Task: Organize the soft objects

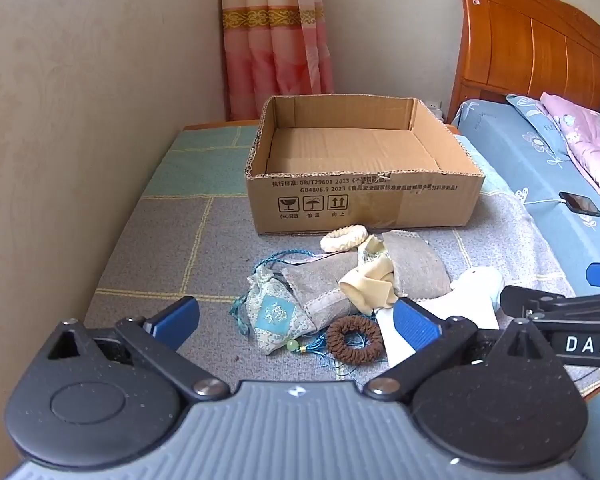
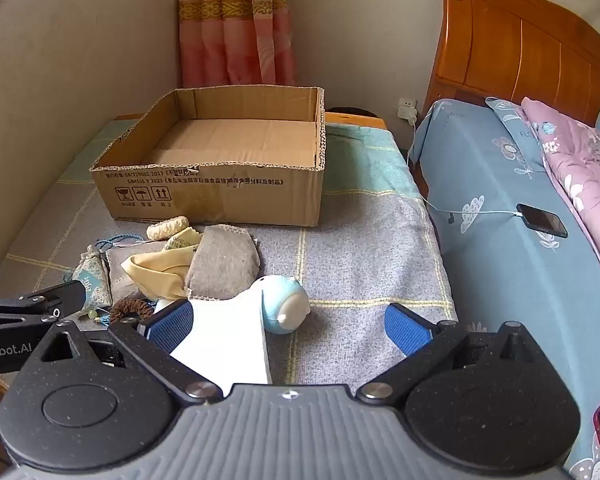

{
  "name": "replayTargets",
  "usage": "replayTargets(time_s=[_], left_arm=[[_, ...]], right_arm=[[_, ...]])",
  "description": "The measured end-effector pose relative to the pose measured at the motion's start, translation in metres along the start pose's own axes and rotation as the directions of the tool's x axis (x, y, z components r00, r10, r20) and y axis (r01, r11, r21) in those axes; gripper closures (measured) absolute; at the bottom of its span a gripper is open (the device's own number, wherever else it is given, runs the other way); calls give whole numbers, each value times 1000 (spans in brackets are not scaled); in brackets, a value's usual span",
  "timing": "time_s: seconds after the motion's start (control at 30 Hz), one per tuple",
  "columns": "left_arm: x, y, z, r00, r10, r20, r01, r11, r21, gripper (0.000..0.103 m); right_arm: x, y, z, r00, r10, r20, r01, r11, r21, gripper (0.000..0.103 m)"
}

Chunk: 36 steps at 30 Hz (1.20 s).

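Note:
A pile of soft things lies on the grey checked mat in front of an open, empty cardboard box [image 1: 364, 204] [image 2: 220, 196]. In the pile are a cream scrunchie [image 1: 344, 238] [image 2: 168, 227], a brocade drawstring pouch [image 1: 276, 316] [image 2: 94, 276], grey cloth pieces [image 1: 416, 264] [image 2: 224, 260], a cream cloth [image 1: 370, 280] [image 2: 160, 270], a brown scrunchie [image 1: 354, 340] [image 2: 130, 306] and a blue-and-white plush toy [image 2: 284, 304] [image 1: 476, 280]. My left gripper [image 1: 296, 322] stands open over the pouch and brown scrunchie. My right gripper [image 2: 288, 325] stands open over the plush toy. Neither holds anything.
A wall runs along the left of the mat, with a pink curtain [image 1: 276, 40] behind the box. At the right is a bed with a blue sheet [image 2: 500, 260], a pink quilt [image 2: 580, 168], a wooden headboard [image 2: 520, 40] and a charging phone [image 2: 542, 220] [image 1: 580, 204].

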<state>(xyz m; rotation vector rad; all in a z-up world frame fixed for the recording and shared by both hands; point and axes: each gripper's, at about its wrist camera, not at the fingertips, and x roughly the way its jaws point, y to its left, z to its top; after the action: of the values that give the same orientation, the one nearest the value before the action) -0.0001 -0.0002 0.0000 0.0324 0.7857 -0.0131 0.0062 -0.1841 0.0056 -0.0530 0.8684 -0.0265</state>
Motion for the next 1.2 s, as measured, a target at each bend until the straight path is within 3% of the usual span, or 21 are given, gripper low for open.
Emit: replayTargets(time_s=[1.2], left_arm=[[-3, 2, -2, 1000, 11, -22, -11, 1000, -9, 1]], right_arm=[[-3, 5, -2, 1000, -16, -23, 16, 1000, -8, 0]])
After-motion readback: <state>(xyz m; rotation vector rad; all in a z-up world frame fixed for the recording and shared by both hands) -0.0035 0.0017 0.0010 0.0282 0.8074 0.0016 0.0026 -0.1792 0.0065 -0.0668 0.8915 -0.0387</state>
